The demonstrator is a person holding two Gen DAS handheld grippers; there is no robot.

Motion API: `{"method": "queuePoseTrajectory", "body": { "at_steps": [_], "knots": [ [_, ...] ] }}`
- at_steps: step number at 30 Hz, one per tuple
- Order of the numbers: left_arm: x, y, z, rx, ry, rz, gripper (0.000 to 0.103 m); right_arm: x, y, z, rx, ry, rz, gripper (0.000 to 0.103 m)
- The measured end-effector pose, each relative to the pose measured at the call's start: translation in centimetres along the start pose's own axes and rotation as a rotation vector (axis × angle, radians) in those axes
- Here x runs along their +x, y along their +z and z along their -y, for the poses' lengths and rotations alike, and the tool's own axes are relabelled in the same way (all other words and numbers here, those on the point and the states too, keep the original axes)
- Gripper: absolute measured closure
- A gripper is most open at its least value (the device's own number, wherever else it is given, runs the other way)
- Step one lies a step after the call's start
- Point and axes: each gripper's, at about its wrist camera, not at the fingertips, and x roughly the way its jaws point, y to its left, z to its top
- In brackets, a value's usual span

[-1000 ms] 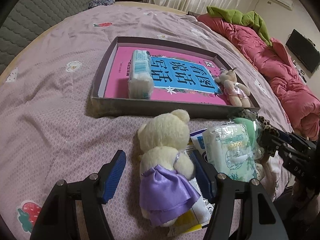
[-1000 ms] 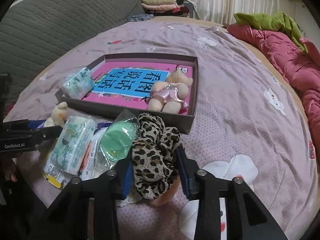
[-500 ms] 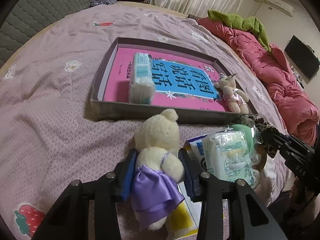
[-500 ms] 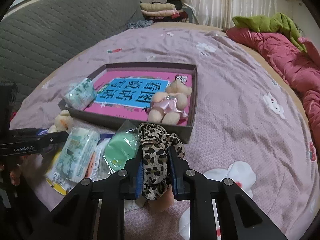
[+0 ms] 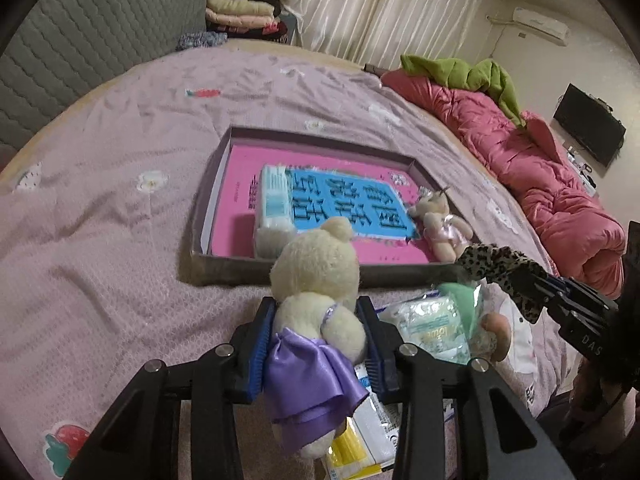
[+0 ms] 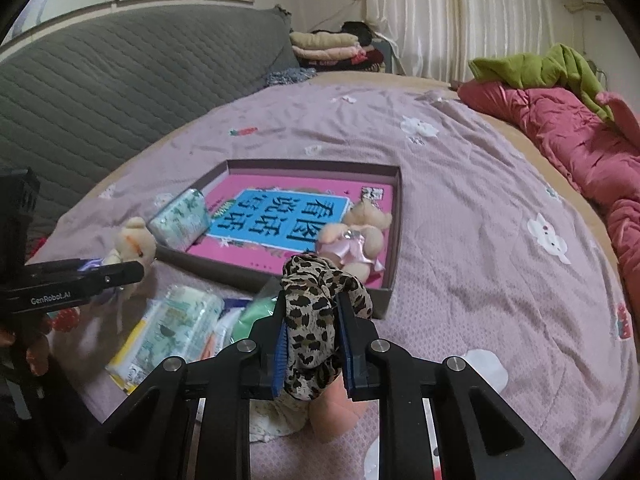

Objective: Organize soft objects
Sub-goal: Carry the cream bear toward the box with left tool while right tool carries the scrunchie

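My left gripper is shut on a cream teddy bear in a purple dress, raised slightly off the bedspread. A leopard-print scrunchie hangs pinched in my right gripper, just in front of the box. The shallow grey box lies ahead on the bed with a pink and blue book in its bottom. Inside it are a tissue pack and a small bear in pink. From the right wrist view the left gripper and its bear show at the left.
Loose tissue packs and a green packet lie on the bedspread in front of the box. A pink quilt runs along the right side of the bed. A grey quilted headboard stands at the left, with folded clothes beyond.
Both grippers closed, the left on the purple-dressed bear and the right on the scrunchie. Both then rose a little with their objects, and the views tilted up toward the box.
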Motion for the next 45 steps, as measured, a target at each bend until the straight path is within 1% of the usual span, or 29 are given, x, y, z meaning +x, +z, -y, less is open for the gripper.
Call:
{"method": "queuePoseTrajectory", "body": {
  "at_steps": [3, 10, 15, 18, 23, 28, 35, 40, 45],
  "knots": [
    [-0.3, 0.2, 0.1, 0.009, 0.009, 0.023, 0.063, -0.3, 0.2, -0.4, -0.009, 0.010, 0.021, 0.082],
    [0.1, 0.6, -0.3, 0.000, 0.009, 0.020, 0.063, -0.7, 0.7, -0.9, -0.018, 0.028, 0.056, 0.082],
    [0.4, 1.0, -0.3, 0.010, 0.003, 0.032, 0.063, -0.8, 0.9, -0.9, -0.011, 0.036, 0.066, 0.082],
    [0.9, 1.6, -0.1, 0.025, 0.011, 0.041, 0.063, -0.7, 1.0, -1.0, -0.008, 0.040, 0.069, 0.082],
    [1.7, 2.3, -0.5, 0.014, 0.013, 0.036, 0.063, -0.4, 1.3, -1.2, -0.013, 0.049, 0.063, 0.082],
    [2.1, 3.0, -1.5, -0.034, 0.012, 0.042, 0.063, 0.0, 1.5, -1.1, -0.008, 0.050, 0.064, 0.082],
    [2.0, 3.5, -2.1, -0.056, 0.038, 0.059, 0.063, 0.6, 2.0, -0.9, 0.006, 0.052, 0.072, 0.082],
    [1.3, 4.0, -2.2, -0.053, 0.027, 0.095, 0.063, 1.2, 3.1, -0.9, 0.008, 0.049, 0.091, 0.081],
    [0.8, 4.5, -1.0, -0.005, 0.016, 0.135, 0.063, 1.4, 3.7, -0.6, 0.021, 0.046, 0.108, 0.082]
  ]
}}
